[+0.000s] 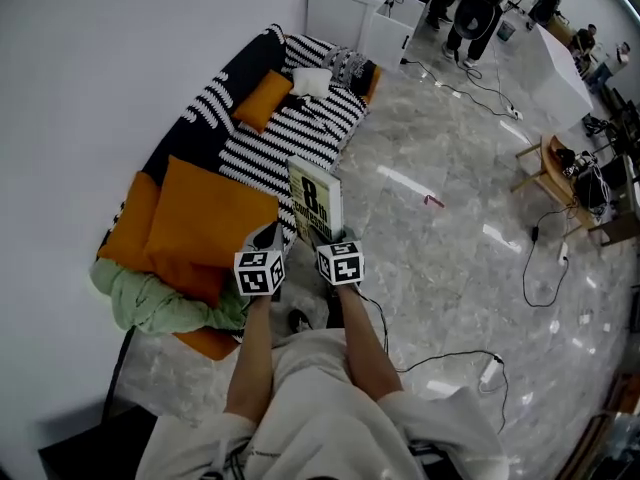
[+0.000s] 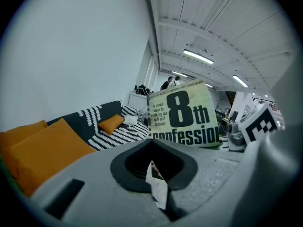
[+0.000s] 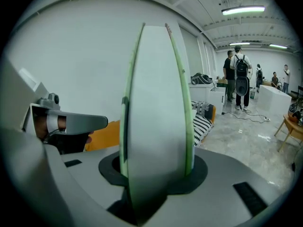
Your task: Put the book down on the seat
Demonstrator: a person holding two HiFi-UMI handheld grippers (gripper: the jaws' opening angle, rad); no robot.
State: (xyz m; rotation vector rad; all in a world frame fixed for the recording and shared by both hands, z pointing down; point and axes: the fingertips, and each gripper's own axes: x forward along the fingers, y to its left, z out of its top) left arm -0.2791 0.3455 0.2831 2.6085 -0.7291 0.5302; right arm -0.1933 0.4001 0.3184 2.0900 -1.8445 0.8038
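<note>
Right claw (image 1: 326, 238) clamped on the bottom edge of the book (image 1: 315, 198), held upright at frame centre, over the front edge of the striped sofa (image 1: 290, 143). Left claw (image 1: 268, 238) just beside, closed on a white scrap (image 2: 158, 186).

a large orange cushion (image 1: 205, 218) sits beside a crumpled green blanket (image 1: 150, 303); a smaller orange cushion (image 1: 262, 100) lies farther back. black cables (image 1: 540, 258) trail over the glossy marble floor (image 1: 450, 298) (a small red thing (image 1: 432, 201) lies apart). people (image 1: 475, 13) stand near a white cabinet (image 1: 340, 13).
</note>
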